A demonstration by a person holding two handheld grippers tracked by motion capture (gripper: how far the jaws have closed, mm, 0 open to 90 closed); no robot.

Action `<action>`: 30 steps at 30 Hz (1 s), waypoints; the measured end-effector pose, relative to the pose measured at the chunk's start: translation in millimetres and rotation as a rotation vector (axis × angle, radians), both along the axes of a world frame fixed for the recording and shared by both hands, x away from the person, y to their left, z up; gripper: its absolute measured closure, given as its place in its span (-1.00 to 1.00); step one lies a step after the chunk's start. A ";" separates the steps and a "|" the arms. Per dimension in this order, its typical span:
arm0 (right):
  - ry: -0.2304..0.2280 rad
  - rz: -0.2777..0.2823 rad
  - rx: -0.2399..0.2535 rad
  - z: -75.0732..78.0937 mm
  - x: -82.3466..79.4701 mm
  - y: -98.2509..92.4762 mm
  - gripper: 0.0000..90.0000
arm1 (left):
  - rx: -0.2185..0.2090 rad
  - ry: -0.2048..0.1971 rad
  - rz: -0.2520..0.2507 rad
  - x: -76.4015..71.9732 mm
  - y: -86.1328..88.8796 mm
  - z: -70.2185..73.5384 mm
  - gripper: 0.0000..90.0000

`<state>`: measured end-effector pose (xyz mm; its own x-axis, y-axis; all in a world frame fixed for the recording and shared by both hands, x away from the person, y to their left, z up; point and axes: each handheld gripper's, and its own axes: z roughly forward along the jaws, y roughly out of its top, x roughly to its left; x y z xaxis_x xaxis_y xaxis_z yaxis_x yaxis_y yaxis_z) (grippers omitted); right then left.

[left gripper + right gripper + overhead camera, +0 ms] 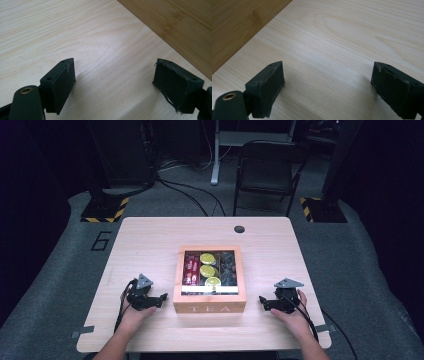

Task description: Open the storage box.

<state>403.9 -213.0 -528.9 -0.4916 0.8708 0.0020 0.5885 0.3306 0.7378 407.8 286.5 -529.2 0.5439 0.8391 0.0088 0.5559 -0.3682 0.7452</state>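
Observation:
A wooden tea box [209, 279] marked TEA sits at the table's middle, its clear lid down over red packets, yellow-green round items and dark packets. My left gripper [161, 300] rests on the table just left of the box, open, nothing between its jaws. My right gripper [262, 301] rests just right of the box, also open and empty. In the left gripper view the gripper [113, 75] faces bare tabletop with the box's wooden side [180, 27] at upper right. In the right gripper view the gripper [328, 80] faces bare tabletop with the box's side [239, 22] at upper left.
The light wood table [150, 245] has a round cable hole [239, 229] near its far edge. Beyond it stand a black folding chair [267, 170] and stand bases with yellow-black tape [105, 210]. A person's hands hold both grippers near the front edge.

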 end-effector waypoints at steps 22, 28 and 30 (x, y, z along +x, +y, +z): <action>-0.003 -0.036 0.001 0.1 -1.9 3.0 -0.75 | 0.006 0.013 -0.041 -0.2 -5.8 0.2 -0.68; 0.019 -0.056 -0.004 4.5 -3.3 0.5 -0.44 | 0.010 0.016 -0.029 0.7 -6.0 1.7 -0.63; 0.026 -0.066 0.003 6.0 -3.3 0.2 -0.37 | 0.016 0.017 -0.025 0.7 -5.4 2.8 -0.60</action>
